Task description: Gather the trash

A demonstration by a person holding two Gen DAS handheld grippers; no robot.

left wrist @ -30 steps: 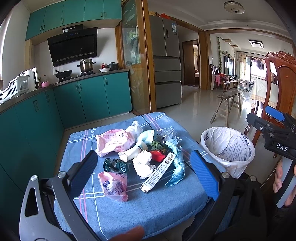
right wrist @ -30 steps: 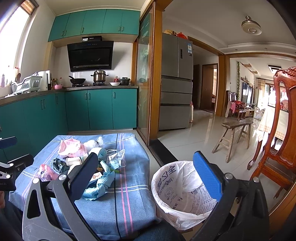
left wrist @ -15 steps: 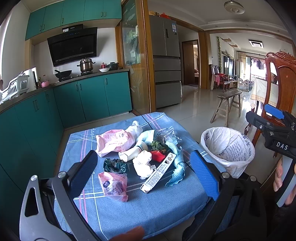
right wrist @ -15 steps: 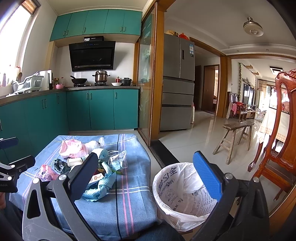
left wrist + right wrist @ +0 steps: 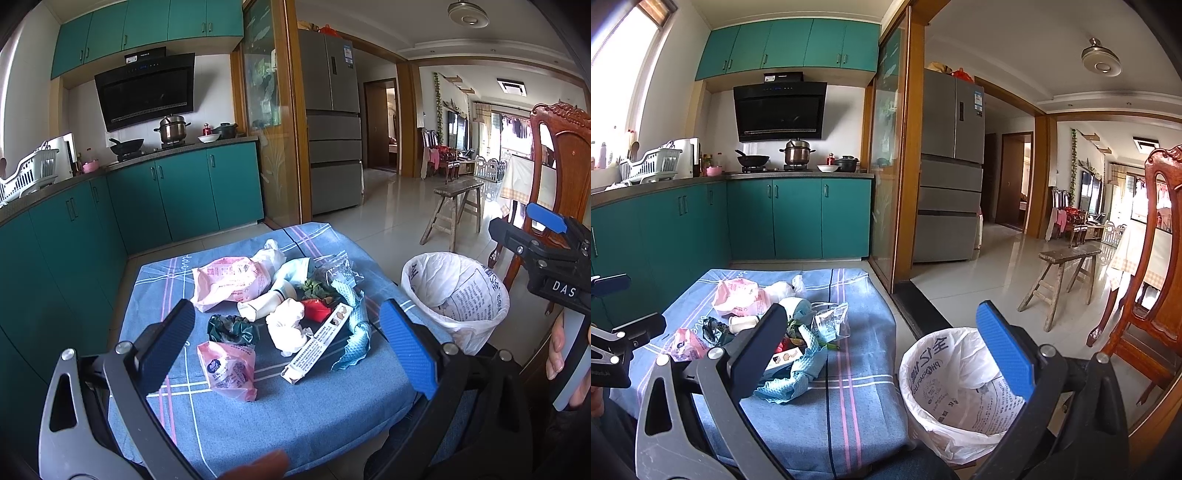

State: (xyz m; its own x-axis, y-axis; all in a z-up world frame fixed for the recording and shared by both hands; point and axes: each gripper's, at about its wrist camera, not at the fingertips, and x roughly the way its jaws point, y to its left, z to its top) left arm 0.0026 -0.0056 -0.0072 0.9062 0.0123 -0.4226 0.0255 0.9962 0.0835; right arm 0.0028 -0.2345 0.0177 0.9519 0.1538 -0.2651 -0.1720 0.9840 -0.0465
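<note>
A pile of trash lies on a small table with a blue plaid cloth: a large pink bag, a small pink wrapper, a dark green wrapper, crumpled white tissue, a long white box, a teal cloth and a clear bag. A bin with a white liner stands right of the table, also in the right wrist view. My left gripper is open and empty above the table's near edge. My right gripper is open and empty, near the bin.
Teal kitchen cabinets run along the left and back. A wooden chair stands close on the right behind the bin. A wooden stool and a fridge are farther back on the tiled floor.
The right gripper's view has drifted slightly upward and to the left. The left gripper and the trash have not visibly moved.
</note>
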